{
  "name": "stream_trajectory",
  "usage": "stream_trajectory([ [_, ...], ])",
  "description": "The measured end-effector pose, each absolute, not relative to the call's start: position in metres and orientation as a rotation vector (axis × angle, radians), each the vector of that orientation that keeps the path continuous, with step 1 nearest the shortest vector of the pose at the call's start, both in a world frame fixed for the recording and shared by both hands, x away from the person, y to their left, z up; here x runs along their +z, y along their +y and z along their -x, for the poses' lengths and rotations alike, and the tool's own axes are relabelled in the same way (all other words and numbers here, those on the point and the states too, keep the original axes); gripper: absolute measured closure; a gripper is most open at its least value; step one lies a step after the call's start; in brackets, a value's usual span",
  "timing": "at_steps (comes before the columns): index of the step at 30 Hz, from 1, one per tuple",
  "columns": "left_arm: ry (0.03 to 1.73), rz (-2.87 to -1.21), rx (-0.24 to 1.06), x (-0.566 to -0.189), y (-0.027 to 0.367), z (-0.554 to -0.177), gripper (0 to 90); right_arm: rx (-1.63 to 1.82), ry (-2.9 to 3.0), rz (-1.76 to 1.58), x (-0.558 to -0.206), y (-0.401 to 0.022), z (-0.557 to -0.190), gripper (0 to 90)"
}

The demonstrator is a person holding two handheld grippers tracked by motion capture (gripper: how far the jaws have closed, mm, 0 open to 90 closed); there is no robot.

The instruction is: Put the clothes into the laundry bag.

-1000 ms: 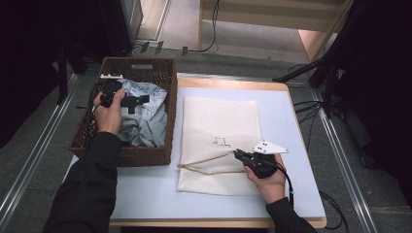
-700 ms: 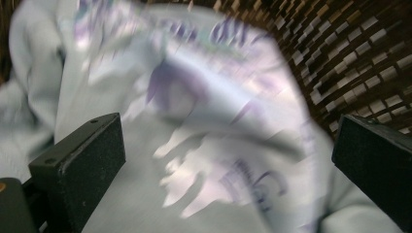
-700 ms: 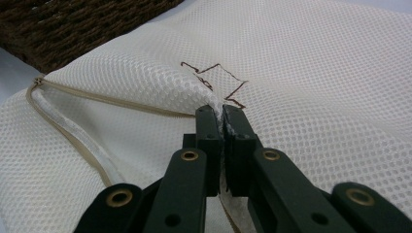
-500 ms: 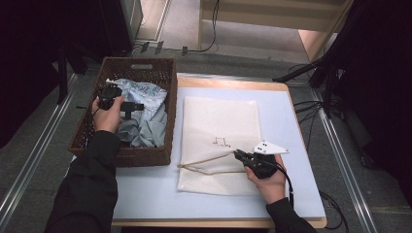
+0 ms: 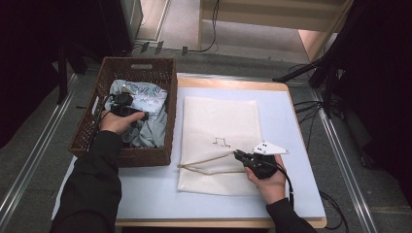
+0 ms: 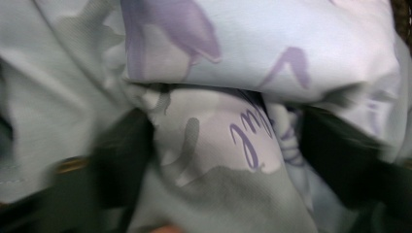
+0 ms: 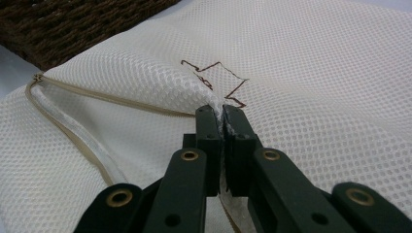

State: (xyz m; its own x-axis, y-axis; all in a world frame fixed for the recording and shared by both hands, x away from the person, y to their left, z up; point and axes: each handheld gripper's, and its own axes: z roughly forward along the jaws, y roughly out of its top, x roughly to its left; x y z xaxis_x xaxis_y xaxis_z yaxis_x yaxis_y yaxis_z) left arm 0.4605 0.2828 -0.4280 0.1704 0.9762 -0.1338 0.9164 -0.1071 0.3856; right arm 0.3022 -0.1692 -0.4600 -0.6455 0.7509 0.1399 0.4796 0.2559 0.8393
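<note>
Between the left gripper's point(image 5: 130, 110) closing jaws bunches the pale printed garment point(image 6: 214, 145) inside the basket point(image 5: 145, 156) at the table's point(image 5: 291, 116) left edge; the right gripper point(image 7: 221, 112) pinches the mesh bag's point(image 5: 218, 116) opening up. Next: secure, lift, carry across.

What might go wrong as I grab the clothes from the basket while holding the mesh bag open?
The left claw has just been closing around bunched pale garment; it may grab several layers and drag extra out of the wicker basket. The right claw pinches only a thin edge of the mesh bag, which may slip.
</note>
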Motion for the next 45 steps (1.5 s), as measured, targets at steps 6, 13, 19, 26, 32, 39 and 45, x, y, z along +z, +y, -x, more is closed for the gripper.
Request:
stream_trajectory([
  [6, 1.653, -2.115, 0.093, -0.42, 0.268, -0.457, 71.6, 1.343, 2.24, -1.135, -0.459, -0.17, -0.303, 87.4],
  [13, 1.463, -2.156, -0.005, -0.415, 0.252, -0.453, 68.0, 1.34, 2.24, -1.133, -0.46, -0.167, -0.304, 87.4],
  [19, 1.515, -1.948, 0.114, -0.398, 0.267, -0.455, 35.1, 1.346, 2.245, -1.132, -0.46, -0.168, -0.307, 87.3],
  [26, 1.586, -1.842, 0.25, -0.391, 0.279, -0.459, 12.5, 1.369, 2.245, -1.14, -0.459, -0.171, -0.309, 87.3],
  [32, 1.766, -1.963, 0.215, -0.415, 0.277, -0.47, 7.6, 1.364, 2.249, -1.133, -0.459, -0.17, -0.307, 87.3],
  [39, 1.688, -2.155, 0.108, -0.427, 0.259, -0.471, 20.6, 1.359, 2.251, -1.132, -0.46, -0.169, -0.306, 87.3],
  [45, 1.532, -2.182, -0.024, -0.422, 0.25, -0.466, 70.7, 1.354, 2.255, -1.128, -0.461, -0.169, -0.306, 87.3],
])
